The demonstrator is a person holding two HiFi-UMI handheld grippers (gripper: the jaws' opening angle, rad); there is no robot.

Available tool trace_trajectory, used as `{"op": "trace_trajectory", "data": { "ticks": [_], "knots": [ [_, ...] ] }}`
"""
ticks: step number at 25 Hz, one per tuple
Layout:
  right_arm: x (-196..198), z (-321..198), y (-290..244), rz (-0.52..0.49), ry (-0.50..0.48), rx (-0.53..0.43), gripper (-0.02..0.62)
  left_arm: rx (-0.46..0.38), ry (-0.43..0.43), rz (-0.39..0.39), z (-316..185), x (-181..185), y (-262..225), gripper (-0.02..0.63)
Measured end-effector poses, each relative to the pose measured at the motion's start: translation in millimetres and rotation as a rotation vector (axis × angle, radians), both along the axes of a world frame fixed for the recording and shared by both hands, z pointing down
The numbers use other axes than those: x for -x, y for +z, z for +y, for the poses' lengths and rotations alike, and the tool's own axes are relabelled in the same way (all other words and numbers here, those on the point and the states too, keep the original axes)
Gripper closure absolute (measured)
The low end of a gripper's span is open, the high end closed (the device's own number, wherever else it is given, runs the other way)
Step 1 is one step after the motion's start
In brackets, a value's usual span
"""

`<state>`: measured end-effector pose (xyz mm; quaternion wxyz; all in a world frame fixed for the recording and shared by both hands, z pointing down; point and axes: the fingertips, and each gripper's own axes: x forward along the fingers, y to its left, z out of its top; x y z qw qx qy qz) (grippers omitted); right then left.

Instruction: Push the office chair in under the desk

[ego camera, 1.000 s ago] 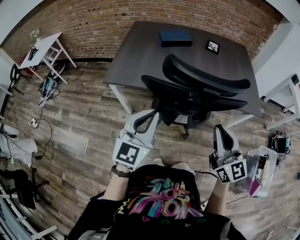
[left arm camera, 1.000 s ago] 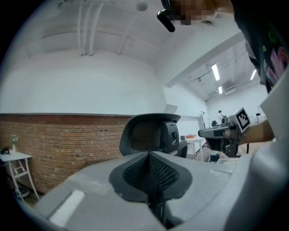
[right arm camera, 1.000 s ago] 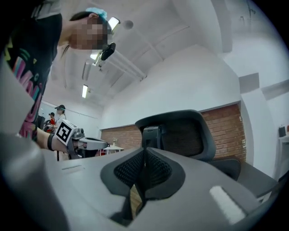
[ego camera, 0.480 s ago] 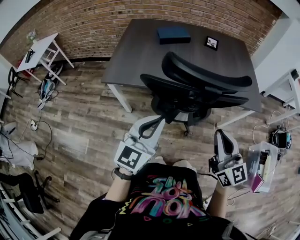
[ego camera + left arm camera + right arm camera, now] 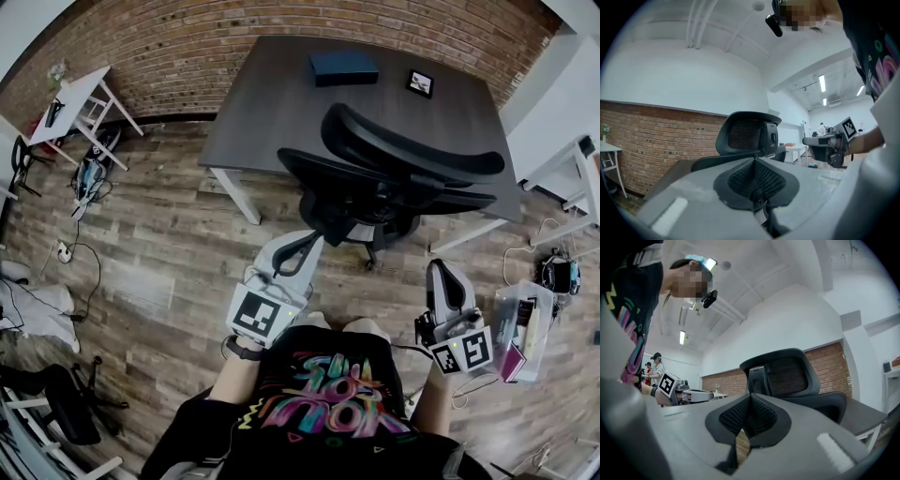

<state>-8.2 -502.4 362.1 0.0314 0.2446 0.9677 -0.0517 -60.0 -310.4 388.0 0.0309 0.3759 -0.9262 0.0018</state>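
Behind the black mesh office chair (image 5: 394, 183), we hold left tongs (image 5: 306, 246) and right tongs (image 5: 442, 270) closed, empty, blunt for pushing.

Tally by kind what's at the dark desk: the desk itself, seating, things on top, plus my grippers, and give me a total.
desk: 1
office chair: 1
blue box: 1
picture frame: 1
grippers: 2, the left gripper and the right gripper
total: 6

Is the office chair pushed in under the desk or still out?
Still out: the office chair stands at the near edge of the desk, its base on the floor in front of it.
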Motion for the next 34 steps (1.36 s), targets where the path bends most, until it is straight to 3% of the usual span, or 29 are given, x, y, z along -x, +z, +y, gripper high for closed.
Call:
{"op": "trace_trajectory", "data": {
  "ticks": [34],
  "knots": [
    [7, 8, 1, 0.003, -0.045, -0.058, 0.595, 0.017, -0.021, 0.008, 5, 9, 14, 0.604]
  ]
}}
